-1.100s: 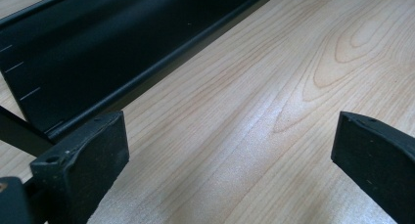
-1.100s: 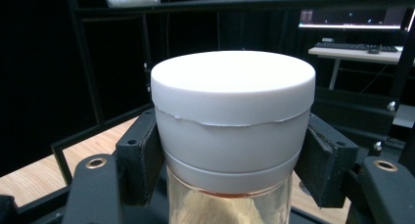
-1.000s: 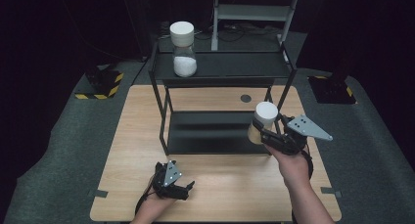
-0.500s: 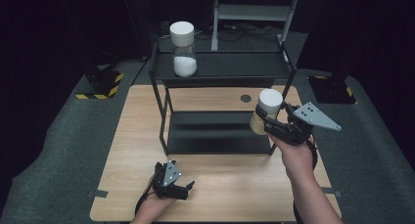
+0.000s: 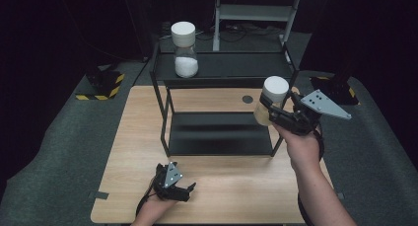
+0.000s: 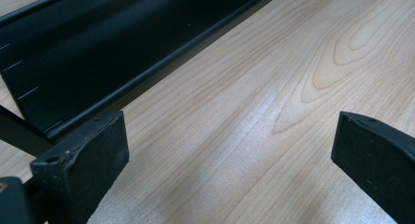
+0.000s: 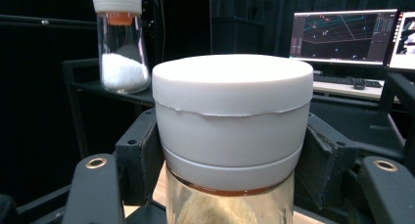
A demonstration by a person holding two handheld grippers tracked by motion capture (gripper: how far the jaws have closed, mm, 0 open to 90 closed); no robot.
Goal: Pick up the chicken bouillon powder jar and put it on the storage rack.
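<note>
Right gripper (image 5: 270, 109): jaws clamped on a glass jar (image 5: 270, 103) with a white lid (image 7: 233, 100); pads press the lid's lower band from both sides, as the right gripper view shows; the jar holds a pale tan content, seen below the lid; it is carried clear of the table, upright or nearly so, beside the right front post of the black two-tier shelf rack (image 5: 224, 68), roughly level with the rack's upper tier.

Second jar (image 5: 185, 48): white lid, white granular content in its lower part; stands upright on the left of the upper tier; well apart from the held jar; also seen at upper left of the right gripper view.

Left gripper (image 5: 183, 190): rests low over the wooden table (image 5: 128, 152) near its front edge, in front of the rack's lower shelf (image 6: 103, 57); jaws spread wide, bare wood between them; nothing gripped.

Background, right gripper view: two lit monitors (image 7: 342, 35) behind the rack; a keyboard on a desk beneath them.
</note>
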